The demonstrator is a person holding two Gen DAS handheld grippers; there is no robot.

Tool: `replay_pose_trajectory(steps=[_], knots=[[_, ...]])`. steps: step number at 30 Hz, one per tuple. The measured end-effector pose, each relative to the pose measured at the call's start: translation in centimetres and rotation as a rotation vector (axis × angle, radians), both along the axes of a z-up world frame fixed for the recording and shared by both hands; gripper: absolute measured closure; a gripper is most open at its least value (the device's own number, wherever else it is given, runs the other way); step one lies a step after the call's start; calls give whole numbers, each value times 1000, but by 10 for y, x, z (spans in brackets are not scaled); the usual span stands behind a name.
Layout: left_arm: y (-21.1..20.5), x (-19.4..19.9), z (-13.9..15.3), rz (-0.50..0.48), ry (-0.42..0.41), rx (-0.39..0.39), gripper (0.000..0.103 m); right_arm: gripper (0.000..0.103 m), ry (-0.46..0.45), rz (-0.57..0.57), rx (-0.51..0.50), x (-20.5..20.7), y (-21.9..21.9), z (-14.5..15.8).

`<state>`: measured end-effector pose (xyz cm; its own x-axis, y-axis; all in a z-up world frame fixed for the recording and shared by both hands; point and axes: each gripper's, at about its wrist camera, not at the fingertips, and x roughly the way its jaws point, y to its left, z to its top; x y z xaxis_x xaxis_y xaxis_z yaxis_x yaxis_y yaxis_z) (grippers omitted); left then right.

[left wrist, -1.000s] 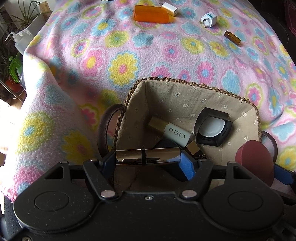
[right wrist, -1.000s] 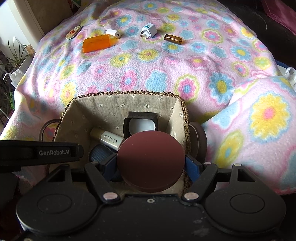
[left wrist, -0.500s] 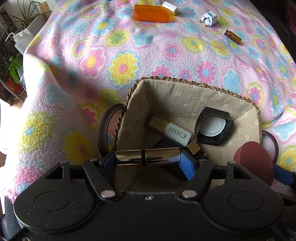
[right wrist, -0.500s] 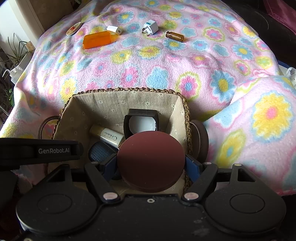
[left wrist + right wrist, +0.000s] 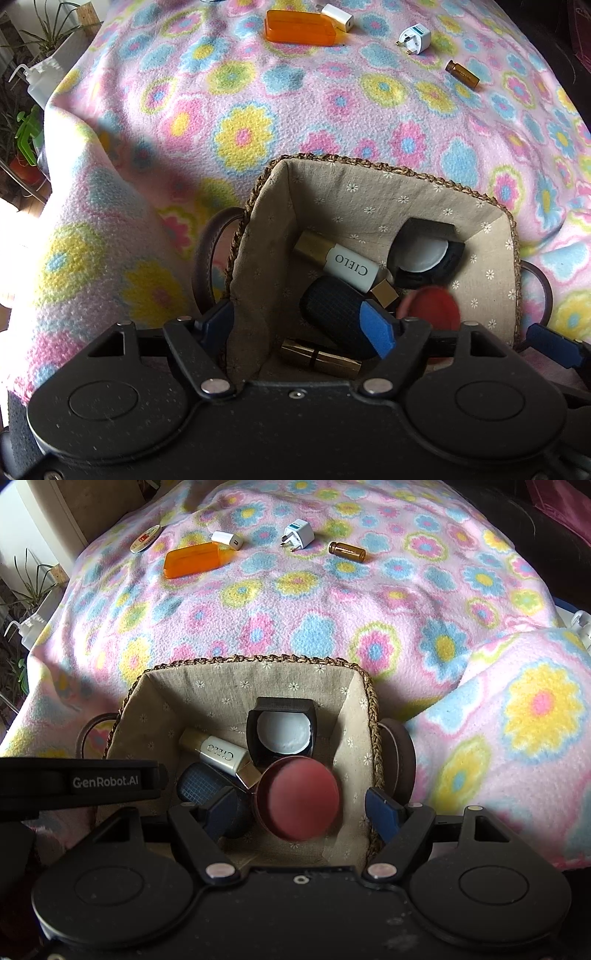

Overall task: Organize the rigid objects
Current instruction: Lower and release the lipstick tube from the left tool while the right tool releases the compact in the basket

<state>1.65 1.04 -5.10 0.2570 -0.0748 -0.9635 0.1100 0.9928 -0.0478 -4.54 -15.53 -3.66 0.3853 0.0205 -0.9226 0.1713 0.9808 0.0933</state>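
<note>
- Hovering over the lined basket (image 5: 369,192), the left gripper (image 5: 301,325) has just been opening its jaws; nothing is between the blue pads now.
- Gold tube (image 5: 319,360) lies on the basket floor just beneath that gripper, clear of both pads, by the near wall.
- Right gripper (image 5: 304,808) stands with jaws apart over the same basket; gaps show on either side of the dark red round disc (image 5: 298,797), which looks blurred and sits below the pads, over the basket's right half. Not gripped.
- Already in the basket: a white CIELO bottle (image 5: 351,266) with gold cap, lying slantwise; a black square case (image 5: 424,254) with a white round face, leaning at the far right corner; a dark mesh-textured object (image 5: 332,314) near the middle, touching the bottle.
- Outside it, far off on the flowered blanket (image 5: 332,602): orange box (image 5: 195,559), white charger (image 5: 227,539) touching the box's end, white plug adapter (image 5: 299,535), amber vial (image 5: 347,551), small round badge (image 5: 146,539).
- Basket handles (image 5: 400,760) hang down at both sides.
</note>
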Motion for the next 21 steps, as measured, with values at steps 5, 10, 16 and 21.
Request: replay_pose_trajectory(steps=[5,10,16,21], knots=[[0,0,0,0,0,0,31,26,0,1,0,0,0,0],[0,0,0,1,0,0,31,26,0,0,1,0,0,0],[0,0,0,2,1,-1,30,26,-1,0,1,0,-1,0],[0,0,0,2,1,-1,30,26,0,1,1,0,-1,-1]])
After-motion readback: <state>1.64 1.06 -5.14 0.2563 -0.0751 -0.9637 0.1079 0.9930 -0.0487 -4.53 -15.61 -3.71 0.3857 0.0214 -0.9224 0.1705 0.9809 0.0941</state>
